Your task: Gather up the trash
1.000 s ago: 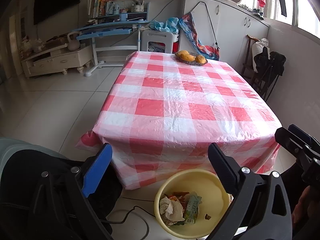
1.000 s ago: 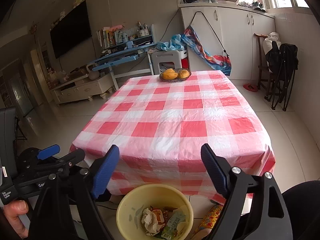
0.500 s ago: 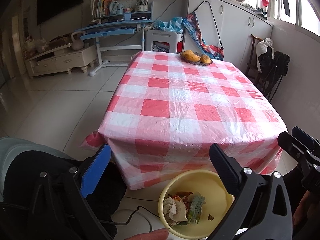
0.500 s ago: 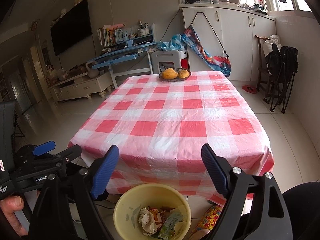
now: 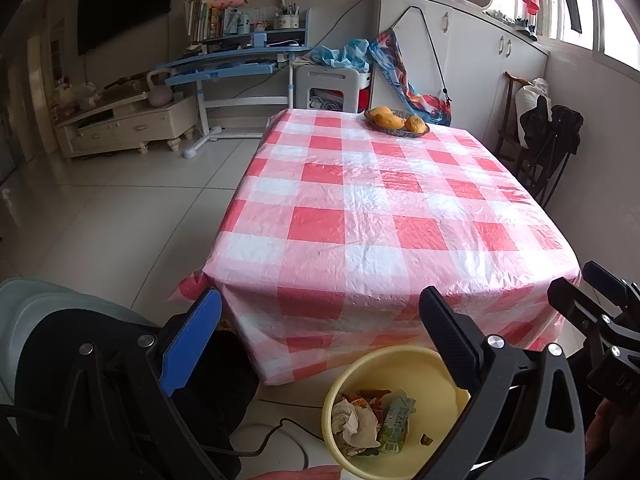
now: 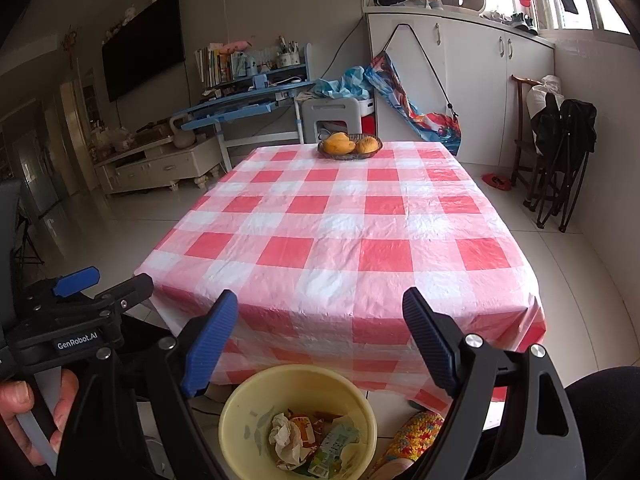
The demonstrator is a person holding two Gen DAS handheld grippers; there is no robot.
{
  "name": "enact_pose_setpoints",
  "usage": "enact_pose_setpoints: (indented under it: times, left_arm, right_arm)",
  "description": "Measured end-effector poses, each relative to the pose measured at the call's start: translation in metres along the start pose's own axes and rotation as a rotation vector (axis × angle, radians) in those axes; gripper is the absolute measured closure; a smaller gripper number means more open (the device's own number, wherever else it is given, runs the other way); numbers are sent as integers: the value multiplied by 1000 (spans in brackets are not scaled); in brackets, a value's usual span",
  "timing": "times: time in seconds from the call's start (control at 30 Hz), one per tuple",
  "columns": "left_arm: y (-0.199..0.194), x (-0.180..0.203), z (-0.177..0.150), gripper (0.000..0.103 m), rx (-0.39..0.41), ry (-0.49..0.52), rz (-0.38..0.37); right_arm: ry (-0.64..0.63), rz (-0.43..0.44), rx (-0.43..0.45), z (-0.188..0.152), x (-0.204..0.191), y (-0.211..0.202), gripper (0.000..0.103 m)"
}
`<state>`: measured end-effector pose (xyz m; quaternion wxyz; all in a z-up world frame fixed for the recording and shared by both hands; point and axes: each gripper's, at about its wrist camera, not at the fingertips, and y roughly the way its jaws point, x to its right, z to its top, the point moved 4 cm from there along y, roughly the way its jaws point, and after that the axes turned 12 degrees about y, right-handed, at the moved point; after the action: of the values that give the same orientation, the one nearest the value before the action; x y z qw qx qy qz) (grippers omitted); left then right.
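We see a round yellow plastic bin on the floor just before the near edge of the table under its red-and-white checked plastic cloth. In the bin lie crumpled white paper and a green drink carton beside it. At the table's far end stands a dark woven bowl of orange fruit.

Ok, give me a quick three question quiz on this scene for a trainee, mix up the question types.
1. True or false: the table still has trash lying on it.
2. Where is the collected trash? A) yellow bin B) fruit basket C) floor
3. Fill in: both grippers' fingers are ____, holding nothing.

Key: 1 false, only the fruit basket stands on it. 2 A. 3 open: left gripper, right gripper.
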<state>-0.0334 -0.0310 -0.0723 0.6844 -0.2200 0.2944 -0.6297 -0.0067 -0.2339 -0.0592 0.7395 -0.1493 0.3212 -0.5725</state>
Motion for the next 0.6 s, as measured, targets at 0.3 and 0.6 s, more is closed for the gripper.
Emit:
enact_pose_setpoints:
  times: [0.3, 0.6]
  left_arm:
    - [0, 1, 0, 7, 0, 2, 2]
    - [1, 0, 2, 7, 4, 3, 1]
  right_arm:
    - [0, 0, 0, 0, 0, 0, 22]
    - [-1, 0, 1, 0, -1, 0, 22]
